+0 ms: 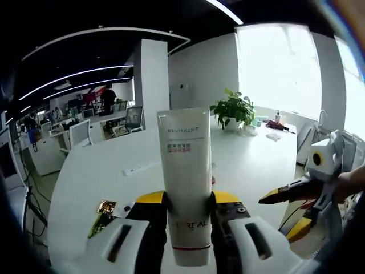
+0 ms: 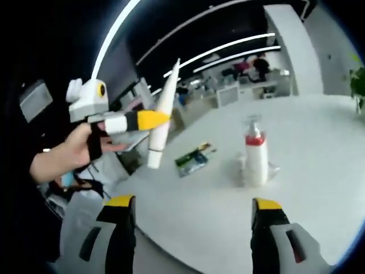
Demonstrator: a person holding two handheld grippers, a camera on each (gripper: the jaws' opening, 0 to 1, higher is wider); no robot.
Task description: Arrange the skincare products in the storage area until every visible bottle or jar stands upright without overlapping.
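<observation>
A white Revitalift tube (image 1: 185, 171) stands upright between the yellow-tipped jaws of my left gripper (image 1: 188, 200), which is shut on it and holds it above the white table (image 1: 102, 171). In the right gripper view the same tube (image 2: 162, 103) hangs tilted in the left gripper (image 2: 155, 121), held by a person's hand (image 2: 68, 151). A white pump bottle (image 2: 255, 157) with a red collar stands upright on the table (image 2: 319, 142), ahead of my right gripper (image 2: 193, 202). That gripper's jaws are wide apart with nothing between them. It also shows at the right as the right gripper (image 1: 288, 214).
A green packet (image 2: 194, 158) lies flat on the table left of the pump bottle; the green packet (image 1: 101, 216) is near the table's edge. A white power strip (image 1: 140, 167), a potted plant (image 1: 234, 108) and a small bottle (image 1: 278, 116) sit farther back. Office desks and chairs stand beyond.
</observation>
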